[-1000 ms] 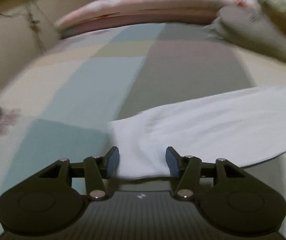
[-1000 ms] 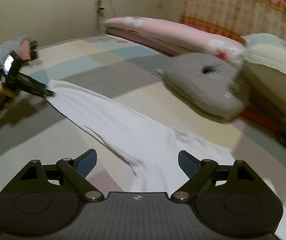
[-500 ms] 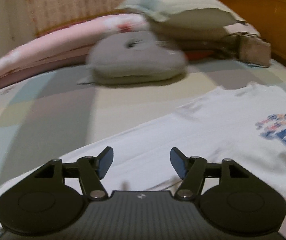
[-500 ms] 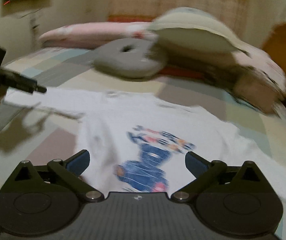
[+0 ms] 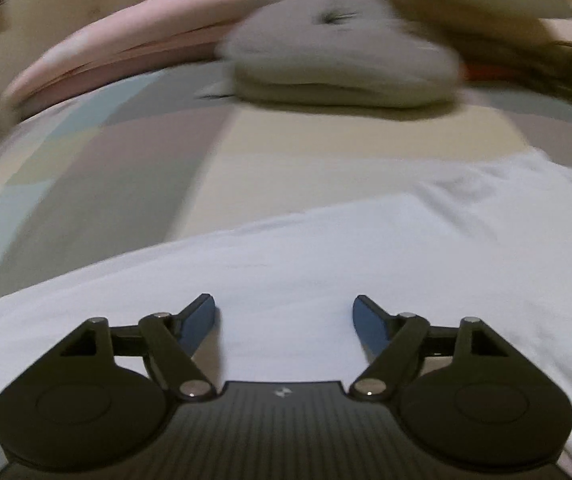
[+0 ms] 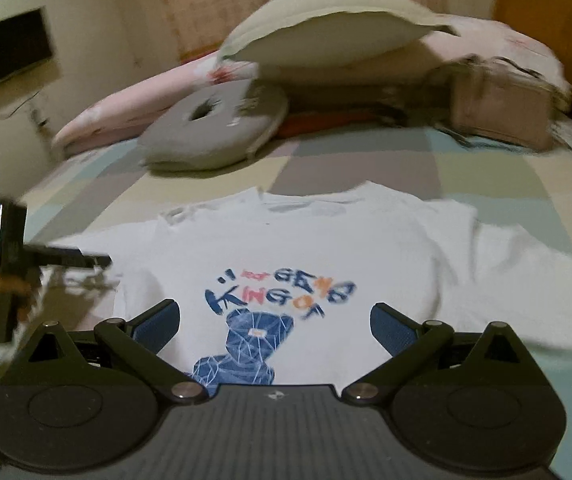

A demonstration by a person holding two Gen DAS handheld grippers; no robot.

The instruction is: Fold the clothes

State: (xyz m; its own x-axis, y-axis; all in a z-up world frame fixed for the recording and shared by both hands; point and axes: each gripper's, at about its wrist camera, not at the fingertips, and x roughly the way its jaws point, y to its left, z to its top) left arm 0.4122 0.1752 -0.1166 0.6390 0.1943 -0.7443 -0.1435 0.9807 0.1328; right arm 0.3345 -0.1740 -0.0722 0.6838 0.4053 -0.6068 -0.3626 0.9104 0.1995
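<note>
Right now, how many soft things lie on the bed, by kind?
T-shirt: 1, white, lying spread out flat with the print up
Pillows: 3, a pink one, a cream one and a grey one with a hole
Folded beige bundle: 1
Total: 5

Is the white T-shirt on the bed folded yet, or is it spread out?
Spread out. The white T-shirt lies flat, print side up, on the bed, collar toward the pillows, both sleeves out sideways; no fold shows.
</note>
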